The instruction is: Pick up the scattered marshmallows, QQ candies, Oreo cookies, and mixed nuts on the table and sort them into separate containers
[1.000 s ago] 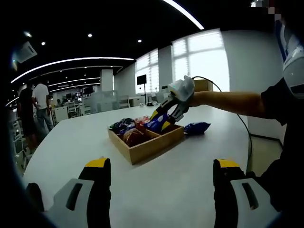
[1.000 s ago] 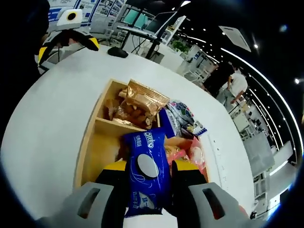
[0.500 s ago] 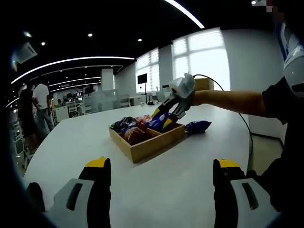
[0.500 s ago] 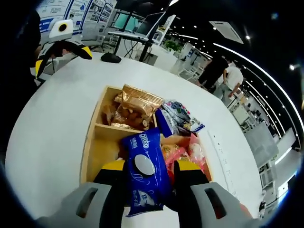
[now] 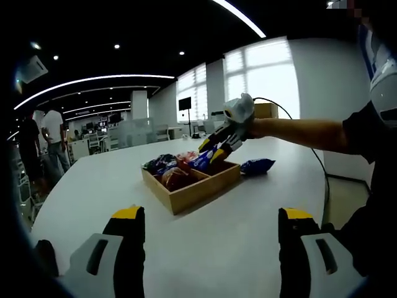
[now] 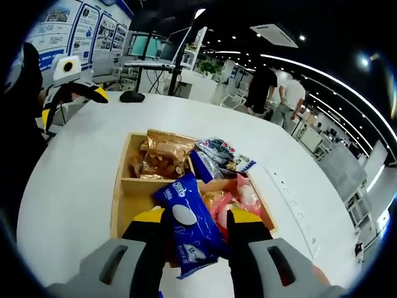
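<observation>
A wooden divided box [image 5: 205, 186] [image 6: 121, 186] sits mid-table with snack packs in its compartments. My right gripper [image 6: 197, 231] [image 5: 216, 148] is shut on a blue Oreo pack [image 6: 189, 223] [image 5: 203, 161], held just above the box's near compartment. Gold nut packs [image 6: 162, 152] fill the far-left compartment, blue-and-white packs [image 6: 217, 155] the far-right one, pink candy bags [image 6: 239, 198] the near-right one. Another blue Oreo pack [image 5: 257, 166] lies on the table beside the box. My left gripper [image 5: 211, 239] [image 6: 71, 93] is open, low over bare table, well short of the box.
The round white table [image 5: 93, 192] has free room around the box. The person's arm [image 5: 298, 133] reaches across from the right. People [image 5: 53, 139] [image 6: 279, 93] stand beyond the far table edge. A dark mouse [image 6: 131, 97] lies near the far edge.
My right gripper has lifted and drawn back a little with the Oreo pack, so more of the box shows. The left gripper has not moved.
</observation>
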Motion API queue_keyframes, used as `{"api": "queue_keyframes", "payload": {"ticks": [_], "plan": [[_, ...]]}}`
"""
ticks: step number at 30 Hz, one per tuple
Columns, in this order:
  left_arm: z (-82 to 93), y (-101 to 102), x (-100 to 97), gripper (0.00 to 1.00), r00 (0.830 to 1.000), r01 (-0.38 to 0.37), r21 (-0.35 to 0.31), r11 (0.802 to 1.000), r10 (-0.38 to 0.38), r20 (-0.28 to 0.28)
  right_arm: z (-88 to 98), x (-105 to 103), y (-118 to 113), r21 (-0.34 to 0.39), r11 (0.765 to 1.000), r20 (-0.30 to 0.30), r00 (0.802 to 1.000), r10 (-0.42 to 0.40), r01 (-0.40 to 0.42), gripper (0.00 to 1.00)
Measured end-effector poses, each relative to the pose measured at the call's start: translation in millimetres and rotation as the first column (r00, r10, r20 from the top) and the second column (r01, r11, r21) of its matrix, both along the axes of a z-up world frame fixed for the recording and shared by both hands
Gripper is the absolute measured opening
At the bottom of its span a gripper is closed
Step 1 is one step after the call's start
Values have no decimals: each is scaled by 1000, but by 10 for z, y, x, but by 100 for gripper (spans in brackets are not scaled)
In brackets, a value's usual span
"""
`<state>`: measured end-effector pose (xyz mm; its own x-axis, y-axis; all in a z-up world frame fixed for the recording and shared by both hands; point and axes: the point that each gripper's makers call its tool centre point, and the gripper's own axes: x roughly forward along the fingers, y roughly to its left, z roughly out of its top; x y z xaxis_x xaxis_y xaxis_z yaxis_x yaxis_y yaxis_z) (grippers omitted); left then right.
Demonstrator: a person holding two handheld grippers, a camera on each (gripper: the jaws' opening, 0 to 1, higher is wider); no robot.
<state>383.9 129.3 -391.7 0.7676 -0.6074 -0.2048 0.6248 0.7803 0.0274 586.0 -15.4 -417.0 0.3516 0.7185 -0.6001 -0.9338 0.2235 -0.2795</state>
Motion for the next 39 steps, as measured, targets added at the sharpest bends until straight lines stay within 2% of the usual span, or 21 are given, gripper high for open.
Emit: {"api": "queue_keyframes", "payload": {"ticks": [9, 14, 19, 24, 27, 31, 35, 39], "plan": [[24, -6, -12, 92, 1000, 1, -2, 1000, -1, 6, -30, 0, -3, -30, 999, 14, 1000, -14, 14, 37], [22, -3, -17, 92, 1000, 0, -3, 1000, 0, 6, 20, 4, -8, 17, 999, 8, 999, -33, 32, 39], [9, 1, -20, 92, 1000, -2, -3, 1000, 2, 2, 15, 19, -25, 30, 998, 7, 999, -54, 53, 46], [-1, -1, -23, 92, 1000, -3, -2, 1000, 3, 2, 50, 16, 0, 76, 995, 4, 998, -58, 58, 51], [-3, 1, -24, 92, 1000, -3, -4, 1000, 3, 2, 53, 32, 0, 95, 993, -1, 997, -74, 73, 60], [5, 4, -24, 92, 1000, -4, -6, 1000, 5, 4, 138, 89, -12, 162, 981, 11, 994, -111, 108, 73], [10, 7, -22, 92, 1000, -6, -7, 1000, 6, 5, 303, 121, -10, 298, 943, -26, 989, -147, 148, 82], [25, 7, -17, 93, 1000, -7, -11, 1000, 7, 8, 373, 141, -76, 370, 910, -75, 983, -170, 186, 87]]}}
